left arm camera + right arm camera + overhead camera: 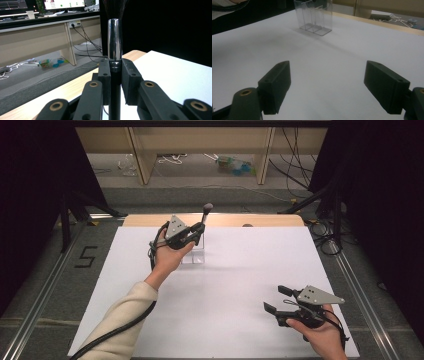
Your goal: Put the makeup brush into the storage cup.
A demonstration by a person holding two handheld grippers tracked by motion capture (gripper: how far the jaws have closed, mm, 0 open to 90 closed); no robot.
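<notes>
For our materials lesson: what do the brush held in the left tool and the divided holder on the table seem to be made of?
Brush: its collar looks like polished metal, mirror-bright with reflections; the handle below is matt black, plastic or painted wood, hard to tell; the dark bristles could be hair or synthetic. Divided holder: clear, glossy plastic, probably acrylic, since the table shows through its thin walls.

Cream sleeve (122, 320); black jaws with brass-ringed pivots, grey three-cornered plates.

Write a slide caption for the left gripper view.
Left gripper clamps an upright black-handled makeup brush with chrome ferrule.
</notes>
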